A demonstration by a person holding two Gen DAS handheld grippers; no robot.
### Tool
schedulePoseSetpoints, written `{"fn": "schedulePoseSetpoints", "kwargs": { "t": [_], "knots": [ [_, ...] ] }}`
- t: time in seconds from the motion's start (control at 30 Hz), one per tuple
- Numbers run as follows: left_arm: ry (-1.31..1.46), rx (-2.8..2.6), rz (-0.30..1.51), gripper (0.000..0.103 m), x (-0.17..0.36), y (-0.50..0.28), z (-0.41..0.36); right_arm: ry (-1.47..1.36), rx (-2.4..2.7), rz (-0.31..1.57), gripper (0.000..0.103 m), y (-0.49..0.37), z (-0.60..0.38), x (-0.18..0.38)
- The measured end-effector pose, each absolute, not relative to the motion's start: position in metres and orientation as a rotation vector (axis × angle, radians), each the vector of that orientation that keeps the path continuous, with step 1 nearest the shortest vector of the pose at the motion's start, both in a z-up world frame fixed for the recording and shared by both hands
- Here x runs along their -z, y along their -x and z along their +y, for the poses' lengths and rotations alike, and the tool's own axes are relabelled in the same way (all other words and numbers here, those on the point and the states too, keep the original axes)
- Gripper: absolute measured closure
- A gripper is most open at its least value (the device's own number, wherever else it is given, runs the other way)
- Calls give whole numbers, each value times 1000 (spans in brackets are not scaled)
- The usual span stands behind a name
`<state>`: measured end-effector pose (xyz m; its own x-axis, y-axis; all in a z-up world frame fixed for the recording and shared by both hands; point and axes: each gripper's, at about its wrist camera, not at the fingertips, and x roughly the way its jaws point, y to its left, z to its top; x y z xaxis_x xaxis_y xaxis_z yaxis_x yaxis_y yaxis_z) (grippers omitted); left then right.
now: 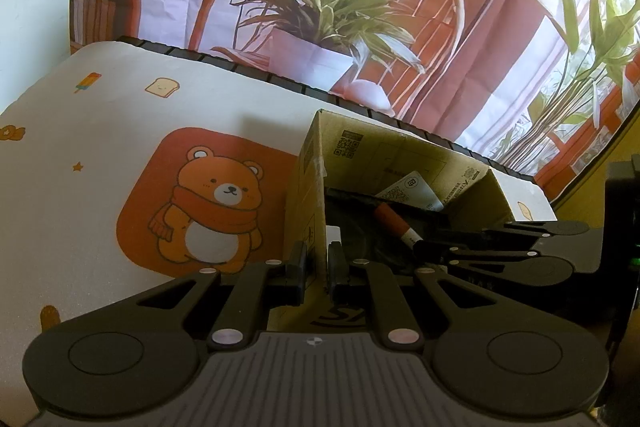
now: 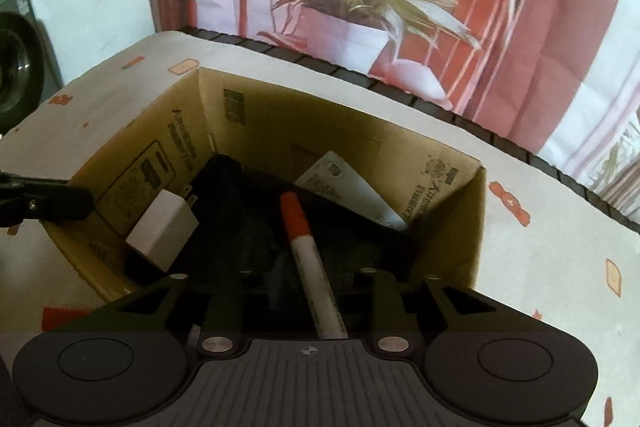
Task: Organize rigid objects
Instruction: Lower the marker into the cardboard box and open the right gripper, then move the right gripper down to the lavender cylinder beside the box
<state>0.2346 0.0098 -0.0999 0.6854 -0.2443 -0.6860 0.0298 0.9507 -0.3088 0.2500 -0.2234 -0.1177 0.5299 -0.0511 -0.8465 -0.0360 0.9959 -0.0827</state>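
Observation:
An open cardboard box (image 1: 308,195) (image 2: 448,227) stands on the bear-print tablecloth. My left gripper (image 1: 318,267) is shut on the box's near left wall, one finger on each side. My right gripper (image 2: 308,291) reaches over the box; its jaws stand apart with a white marker with a red cap (image 2: 310,267) lying between them, and I cannot tell if they touch it. The marker (image 1: 394,221) also shows in the left wrist view. Inside the box lie a white charger plug (image 2: 164,227), a white card (image 2: 352,187) and a dark object (image 2: 248,223).
The tablecloth (image 1: 100,131) covers the table, with a bear picture (image 1: 212,203) left of the box. A black ridged table edge (image 1: 248,73) runs along the back. A printed backdrop with chair and plant (image 1: 332,7) hangs behind it.

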Motion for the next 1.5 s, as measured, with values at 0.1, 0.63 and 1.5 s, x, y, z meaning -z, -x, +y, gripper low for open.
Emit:
{"fn": "schedulePoseSetpoints", "kwargs": {
  "t": [0.1, 0.63, 1.5],
  "knots": [
    [285, 155, 804, 91, 100, -234, 10, 69, 7, 993, 66, -246, -223, 113],
    [287, 155, 805, 91, 101, -234, 12, -71, 172, 754, 0, -202, -236, 59],
    [287, 157, 806, 91, 101, -234, 12, -267, 317, 752, 0, -106, -253, 87]
  ]
}}
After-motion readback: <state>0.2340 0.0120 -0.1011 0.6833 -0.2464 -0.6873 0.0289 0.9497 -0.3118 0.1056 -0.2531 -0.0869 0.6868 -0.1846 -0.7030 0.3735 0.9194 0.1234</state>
